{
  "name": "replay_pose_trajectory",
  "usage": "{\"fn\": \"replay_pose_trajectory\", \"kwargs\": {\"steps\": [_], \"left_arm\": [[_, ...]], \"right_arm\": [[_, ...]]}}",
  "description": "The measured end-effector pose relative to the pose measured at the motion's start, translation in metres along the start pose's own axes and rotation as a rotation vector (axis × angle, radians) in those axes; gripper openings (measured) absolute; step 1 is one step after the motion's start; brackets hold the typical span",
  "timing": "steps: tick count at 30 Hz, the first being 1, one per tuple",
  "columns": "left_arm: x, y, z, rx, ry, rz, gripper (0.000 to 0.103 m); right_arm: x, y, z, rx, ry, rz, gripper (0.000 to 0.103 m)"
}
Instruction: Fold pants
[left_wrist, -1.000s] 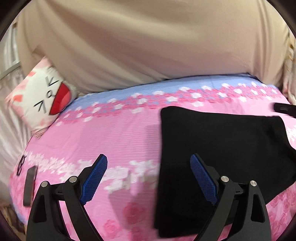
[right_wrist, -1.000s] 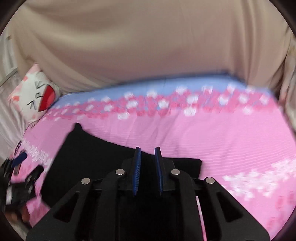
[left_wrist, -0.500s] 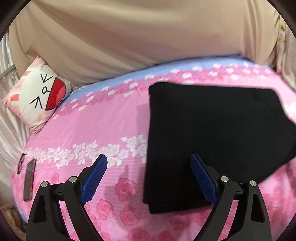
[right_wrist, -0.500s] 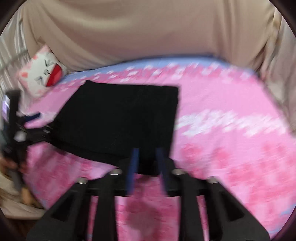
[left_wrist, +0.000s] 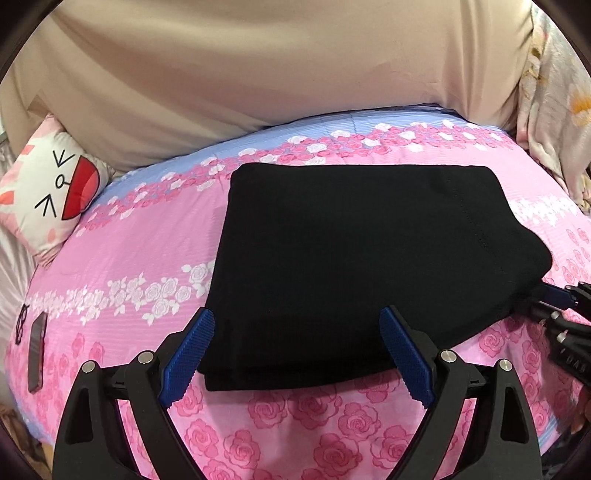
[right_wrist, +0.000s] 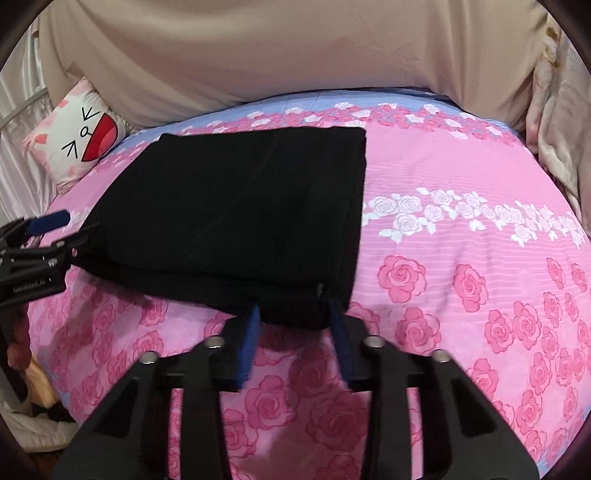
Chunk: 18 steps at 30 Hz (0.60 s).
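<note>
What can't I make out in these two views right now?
- Right wrist view: the fingers of the right gripper are blurred; they have just been closing with the black pants' near corner between them, but whether they press it is unclear.
- Left wrist view: right edge cuts off the right gripper.
- Both views: the pants' lower layers hide under the top fold.
- Left wrist view: dark flat object, too small to identify.

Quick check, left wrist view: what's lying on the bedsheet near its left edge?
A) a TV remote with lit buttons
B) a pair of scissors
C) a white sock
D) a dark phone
D: a dark phone lies flat on the pink rose bedsheet at the left edge, well apart from the folded black pants and below the cat-face pillow.
</note>
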<state>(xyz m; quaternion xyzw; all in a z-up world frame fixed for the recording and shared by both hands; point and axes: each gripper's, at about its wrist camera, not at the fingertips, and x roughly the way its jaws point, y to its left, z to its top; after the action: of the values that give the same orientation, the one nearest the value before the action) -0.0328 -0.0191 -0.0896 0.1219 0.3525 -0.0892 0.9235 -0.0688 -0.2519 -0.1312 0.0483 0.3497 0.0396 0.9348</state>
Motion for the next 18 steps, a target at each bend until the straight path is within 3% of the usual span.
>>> {"fn": "replay_pose_trajectory", "kwargs": {"steps": [5,7,8,11,14,18], "left_arm": [[0.001,0.004,-0.003,-0.014,0.014,0.021,0.090],[0.004,0.004,-0.005,-0.009,0.017,0.033,0.090],[0.006,0.004,-0.006,-0.009,0.022,0.036,0.090],[0.013,0.007,-0.009,-0.015,0.050,0.049,0.090],[0.014,0.012,-0.011,-0.033,0.059,0.035,0.091],[0.008,0.026,-0.020,-0.030,0.063,0.027,0.091]], "right_arm": [[-0.027,-0.006,0.011,0.042,-0.076,0.019,0.025],[-0.004,-0.013,0.005,0.049,-0.006,-0.002,0.027],[0.011,-0.018,-0.003,0.061,0.038,0.007,0.032],[0.002,-0.022,-0.007,0.097,0.016,0.045,0.036],[-0.015,-0.023,-0.007,0.071,-0.021,0.007,0.055],[-0.022,-0.029,-0.021,0.015,-0.009,-0.053,0.057]]}}
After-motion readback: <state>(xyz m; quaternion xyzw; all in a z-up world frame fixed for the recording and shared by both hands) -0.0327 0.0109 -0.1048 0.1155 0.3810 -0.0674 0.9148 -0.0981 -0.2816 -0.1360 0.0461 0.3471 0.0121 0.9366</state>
